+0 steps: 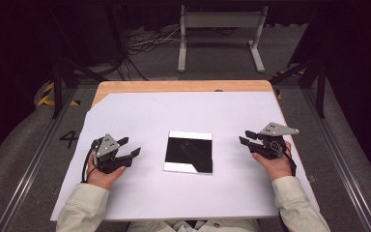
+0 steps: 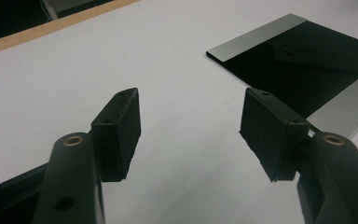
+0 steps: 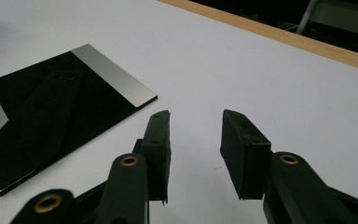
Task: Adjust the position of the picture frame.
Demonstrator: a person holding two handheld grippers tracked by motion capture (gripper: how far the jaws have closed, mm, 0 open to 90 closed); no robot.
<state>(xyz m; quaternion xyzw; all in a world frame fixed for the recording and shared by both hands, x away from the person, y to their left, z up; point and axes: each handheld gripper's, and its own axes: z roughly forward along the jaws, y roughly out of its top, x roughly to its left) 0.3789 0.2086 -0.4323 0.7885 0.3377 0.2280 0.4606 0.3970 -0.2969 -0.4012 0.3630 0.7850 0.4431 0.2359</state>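
High view looks down from above, gripper views skim low from either side, all sharing the black plate (image 1: 188,152)

Glossy mirror-like square plate (image 1: 189,152) on matt white paper sheet (image 1: 140,116), pale wooden tabletop (image 1: 174,86).

A large white sheet (image 1: 174,193) hides most of the pale wooden worktop (image 1: 174,86), leaving a bare strip along the far edge. The glossy black square plate with silver margins (image 2: 303,70) runs off the right edge of the left gripper view, and its left corner is cut off in the right gripper view. The person's cream sleeves (image 1: 82,212) leave the high view's bottom edge. Dark surroundings swallow the floor's far corners.
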